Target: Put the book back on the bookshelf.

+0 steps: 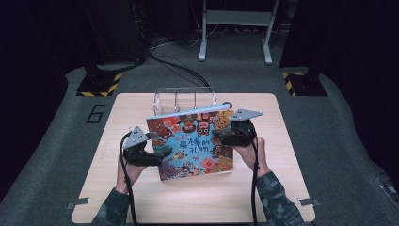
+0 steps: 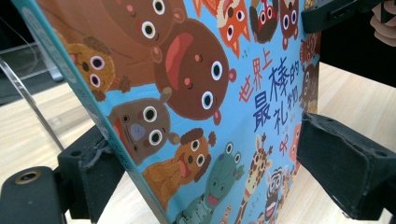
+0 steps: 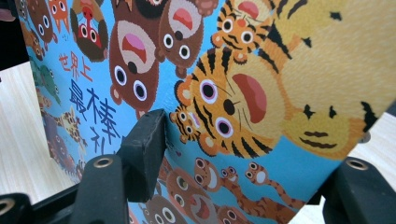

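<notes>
Picture book [image 1: 193,143]: held tilted above the surface [image 1: 141,197], just in front of the clear rack [image 1: 184,100]. Left gripper [image 1: 162,154]: fingers clamp the book's left edge. Right gripper [image 1: 220,136]: fingers clamp its right edge; both forearms reach forward.

The book [image 1: 195,143] had a smooth, faintly glossy printed card cover. The worktop [image 1: 197,197] was pale matt wood grain. The fingers [image 2: 348,168] wore rough black matt padding, scuffed at the edges. The box [image 1: 184,99] was clear glossy plastic.
</notes>
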The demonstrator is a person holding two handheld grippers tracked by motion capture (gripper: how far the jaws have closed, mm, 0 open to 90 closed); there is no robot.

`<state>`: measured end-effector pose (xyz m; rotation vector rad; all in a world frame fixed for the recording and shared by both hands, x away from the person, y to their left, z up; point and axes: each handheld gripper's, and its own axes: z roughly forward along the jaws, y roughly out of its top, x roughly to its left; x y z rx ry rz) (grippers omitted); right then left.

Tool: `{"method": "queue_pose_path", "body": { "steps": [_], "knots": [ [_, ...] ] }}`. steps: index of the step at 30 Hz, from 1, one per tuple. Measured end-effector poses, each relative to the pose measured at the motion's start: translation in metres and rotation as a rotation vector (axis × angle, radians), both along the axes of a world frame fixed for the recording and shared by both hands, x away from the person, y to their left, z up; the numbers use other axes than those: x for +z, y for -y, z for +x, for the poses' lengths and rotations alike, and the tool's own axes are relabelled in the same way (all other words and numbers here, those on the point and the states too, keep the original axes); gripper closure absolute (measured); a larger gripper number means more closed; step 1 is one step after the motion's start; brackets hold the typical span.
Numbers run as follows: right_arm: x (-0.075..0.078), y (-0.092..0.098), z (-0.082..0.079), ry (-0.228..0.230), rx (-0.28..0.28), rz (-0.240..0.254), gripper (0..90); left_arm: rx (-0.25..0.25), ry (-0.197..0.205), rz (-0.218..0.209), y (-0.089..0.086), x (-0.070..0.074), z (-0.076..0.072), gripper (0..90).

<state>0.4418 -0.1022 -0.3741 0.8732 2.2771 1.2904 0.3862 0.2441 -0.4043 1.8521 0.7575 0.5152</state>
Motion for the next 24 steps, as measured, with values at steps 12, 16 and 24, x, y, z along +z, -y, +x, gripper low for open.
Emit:
{"method": "queue_pose_path", "body": {
  "steps": [12, 16, 24],
  "knots": [
    [0.0017, -0.0005, 0.0008, 0.0, 0.031, -0.007, 38.7, 0.011, 0.044, -0.003, -0.0055, -0.0022, -0.0079, 19.8],
    [0.0026, 0.0004, -0.0005, -0.006, 0.038, -0.015, 39.4, 0.026, 0.058, 0.011, -0.0055, -0.0021, -0.009, 24.3],
    [0.0034, 0.0012, 0.0003, -0.019, 0.046, -0.022, 39.7, 0.066, 0.069, 0.025, -0.0065, -0.0011, -0.0103, 36.5]
  ]
}}
